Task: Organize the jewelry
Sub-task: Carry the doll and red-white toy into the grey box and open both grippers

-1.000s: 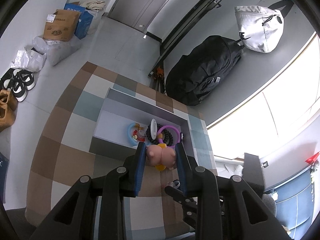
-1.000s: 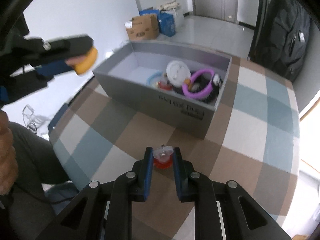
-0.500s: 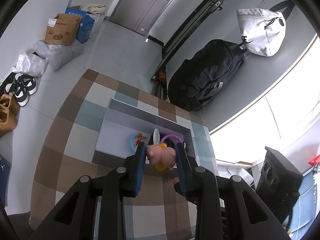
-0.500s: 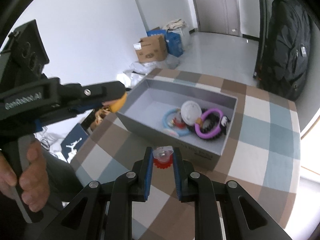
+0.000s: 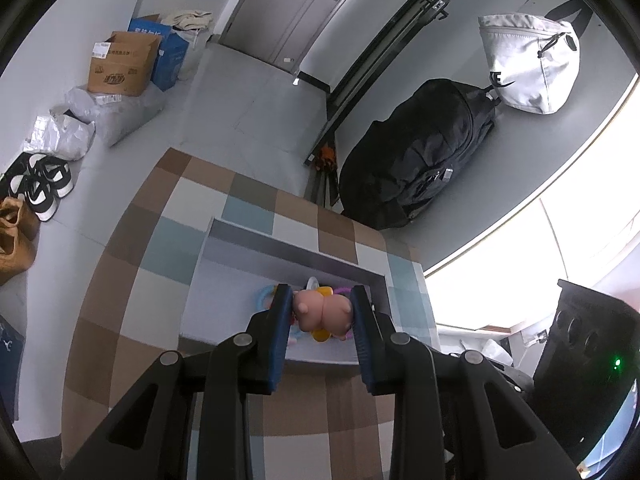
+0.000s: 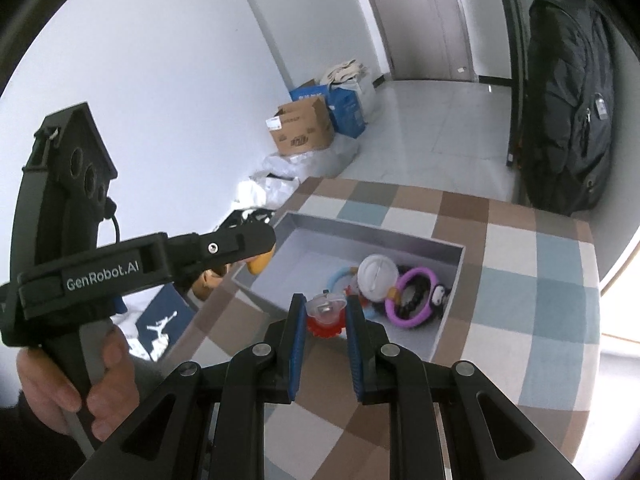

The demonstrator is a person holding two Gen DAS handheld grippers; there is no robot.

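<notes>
nearest us, our right gripper (image 6: 326, 314) is clamped on a small red and clear plastic trinket (image 6: 325, 314), its blue-padded jaws only narrowly apart with the piece pinched between them, held above the near wall of the open grey cardboard box (image 6: 450, 294); our left gripper (image 5: 322, 314) is likewise closed on a soft pink rubbery figure with a yellow part (image 5: 323, 314), jaws set wider to suit its bulk, hanging over the same box (image 5: 296, 258); we judge both pieces are about to go in; the risk we see is a release too near the front wall, so the trinket tips out onto the brown, blue and white checked cloth (image 6: 540, 280); the squashy figure could also cling to one pad and swing aside when the jaws part; both tools crowd one box and might knock together; farther in, at the right end of the box, lie a purple plastic ring (image 6: 412, 294), a white round lid-like disc (image 6: 378, 274) and a pale blue ring (image 6: 340, 280), a pile that a dropped piece could bounce off; beyond the table stands a black backpack (image 6: 568, 100).
</notes>
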